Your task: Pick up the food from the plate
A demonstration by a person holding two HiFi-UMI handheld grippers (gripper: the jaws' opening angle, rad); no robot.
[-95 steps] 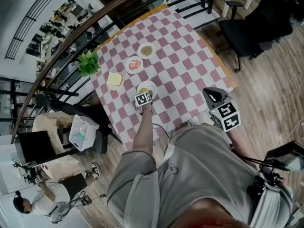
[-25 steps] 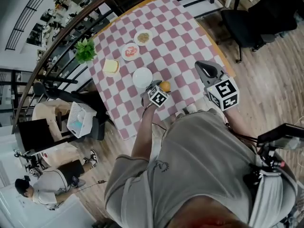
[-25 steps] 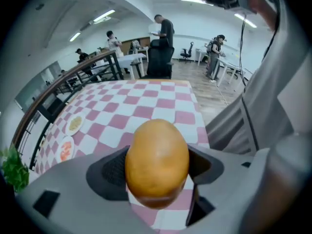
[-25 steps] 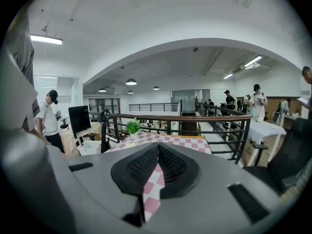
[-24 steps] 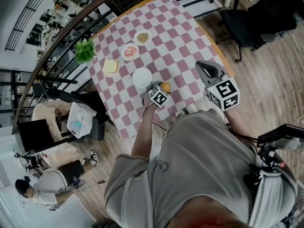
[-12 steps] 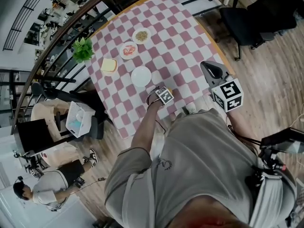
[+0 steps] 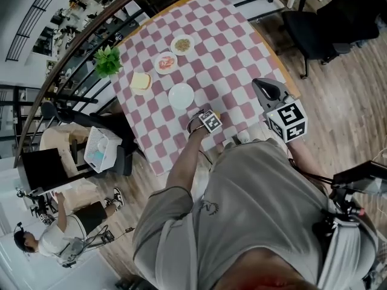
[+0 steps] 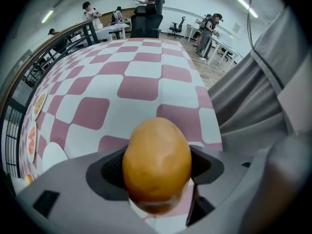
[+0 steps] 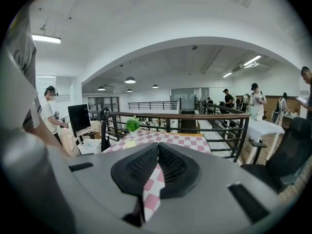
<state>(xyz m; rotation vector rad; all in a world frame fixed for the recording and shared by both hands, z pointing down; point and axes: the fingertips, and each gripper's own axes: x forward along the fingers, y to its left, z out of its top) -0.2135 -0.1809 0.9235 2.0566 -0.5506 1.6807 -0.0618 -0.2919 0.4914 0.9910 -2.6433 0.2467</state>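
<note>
A round golden-brown piece of food (image 8: 156,162) sits between the pads of my left gripper (image 8: 157,172), which is shut on it just above the checked cloth. In the head view the left gripper (image 7: 203,119) hovers over the table's near edge, and its marker cube hides the food. The white plate (image 7: 181,95) beside it, a little farther in, holds nothing. My right gripper (image 7: 267,90) is held off the table's near right corner. In the right gripper view its jaws (image 9: 157,165) meet with nothing between them.
On the pink-and-white checked table (image 7: 233,53) stand a bread slice (image 7: 141,81), a plate of red food (image 7: 165,62) and a plate of brownish food (image 7: 182,44). A green plant (image 7: 107,62) marks the far left corner. A railing runs behind; a black office chair (image 7: 329,26) stands at right.
The left gripper has left the plate with the food, and the plate is now bare. Over the last second it shifted slightly right, and the food slipped out of sight under its cube.
</note>
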